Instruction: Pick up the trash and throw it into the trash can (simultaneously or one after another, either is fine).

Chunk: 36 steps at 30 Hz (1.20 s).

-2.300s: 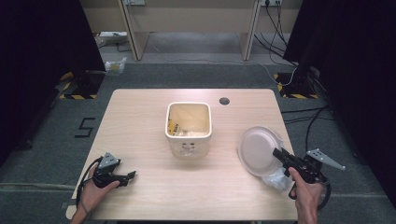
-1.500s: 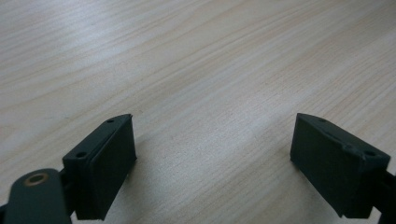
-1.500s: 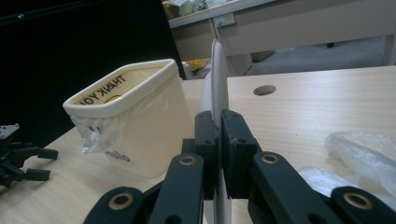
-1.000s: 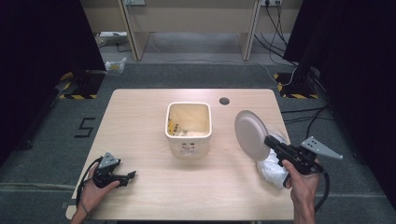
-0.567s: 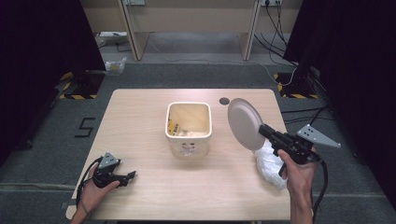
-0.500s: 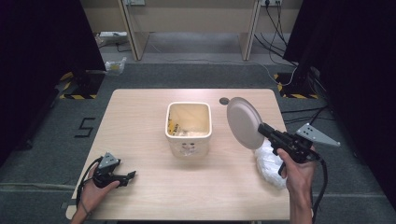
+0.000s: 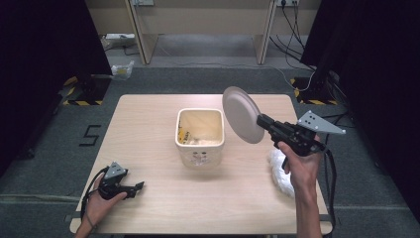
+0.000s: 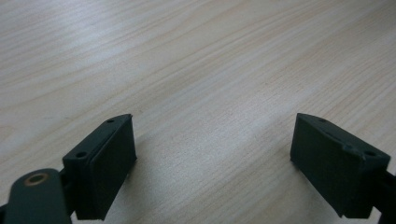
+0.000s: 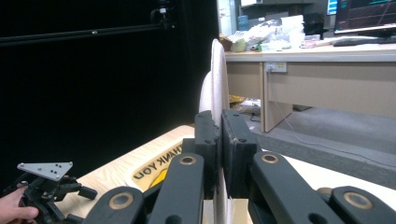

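The plate, pinched by the right gripper, has been lifted and tipped beside the bin, ready for emptying; the left gripper rests spread.

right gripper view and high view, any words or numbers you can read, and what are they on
"THANK you" on the wall of the bin, partly cut off by the right gripper clamping the plate.
"5" marked on the floor, left of the table.
Print on the bin's front: too small to read.

the bin blocks mid-table; open tabletop lies to its left, crumpled plastic crowds the right edge
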### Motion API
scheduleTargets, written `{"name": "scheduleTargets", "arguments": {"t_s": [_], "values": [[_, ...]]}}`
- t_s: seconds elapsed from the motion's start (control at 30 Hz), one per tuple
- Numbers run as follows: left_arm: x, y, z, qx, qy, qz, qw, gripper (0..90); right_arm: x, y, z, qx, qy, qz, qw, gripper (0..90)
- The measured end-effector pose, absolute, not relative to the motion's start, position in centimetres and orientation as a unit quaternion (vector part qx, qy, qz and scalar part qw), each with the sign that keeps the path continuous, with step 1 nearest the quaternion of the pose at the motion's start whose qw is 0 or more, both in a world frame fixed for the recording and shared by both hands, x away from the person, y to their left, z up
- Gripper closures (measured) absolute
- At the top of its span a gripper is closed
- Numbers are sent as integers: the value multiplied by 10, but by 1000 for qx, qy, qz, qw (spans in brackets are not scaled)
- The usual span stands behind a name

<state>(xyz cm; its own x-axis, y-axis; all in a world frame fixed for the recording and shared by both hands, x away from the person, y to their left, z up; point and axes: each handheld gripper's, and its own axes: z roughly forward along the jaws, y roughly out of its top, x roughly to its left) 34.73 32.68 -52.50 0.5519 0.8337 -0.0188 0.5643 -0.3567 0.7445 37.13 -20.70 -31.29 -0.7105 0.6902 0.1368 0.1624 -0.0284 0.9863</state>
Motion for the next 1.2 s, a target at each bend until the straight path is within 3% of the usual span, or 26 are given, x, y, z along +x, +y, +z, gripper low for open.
{"name": "scheduleTargets", "arguments": {"t_s": [0.67,1.2], "values": [[347,327,-525,802,436,185,363,132,394,-151,-306,282,695,635,187,857],[347,327,-525,804,433,185,362,132,422,-121,-330,294,720,607,163,856]]}}
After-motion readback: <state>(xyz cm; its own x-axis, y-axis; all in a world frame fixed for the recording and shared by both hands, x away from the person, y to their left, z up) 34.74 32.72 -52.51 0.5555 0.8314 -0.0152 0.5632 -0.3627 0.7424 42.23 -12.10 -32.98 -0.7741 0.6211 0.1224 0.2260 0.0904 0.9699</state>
